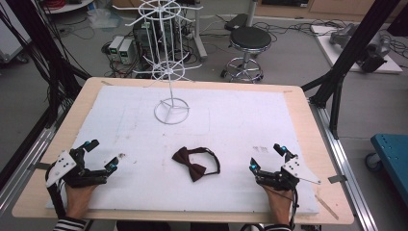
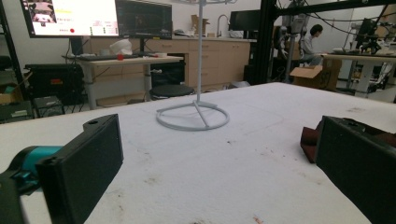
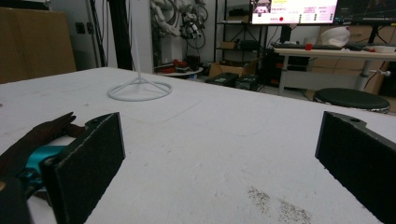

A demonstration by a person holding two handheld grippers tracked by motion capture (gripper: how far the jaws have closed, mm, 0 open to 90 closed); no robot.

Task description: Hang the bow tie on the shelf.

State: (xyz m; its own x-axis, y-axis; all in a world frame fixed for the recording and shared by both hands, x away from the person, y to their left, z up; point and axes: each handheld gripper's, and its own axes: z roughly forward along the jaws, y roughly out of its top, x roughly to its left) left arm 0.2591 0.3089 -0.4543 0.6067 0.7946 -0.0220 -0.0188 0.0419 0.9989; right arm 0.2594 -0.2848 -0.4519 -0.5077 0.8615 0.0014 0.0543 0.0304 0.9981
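A dark brown bow tie (image 1: 195, 163) with its strap looped beside it lies flat on the white mat (image 1: 231, 120), near the front middle. Left of it my left gripper (image 1: 101, 155) rests on the mat, open and holding nothing; the bow tie (image 2: 309, 139) peeks out behind its right jaw. To the bow tie's right my right gripper (image 1: 267, 156) also rests open and holds nothing, with the bow tie (image 3: 37, 135) behind its left jaw. A white wire display stand (image 1: 171, 62) rises from its ring base at the back of the mat.
The mat covers a wooden table (image 1: 298, 96). Black frame posts (image 1: 349, 53) stand at the table's left and right. A round black stool (image 1: 248, 41) and cables sit on the floor beyond the far edge. A blue cart (image 1: 392, 154) stands at the right.
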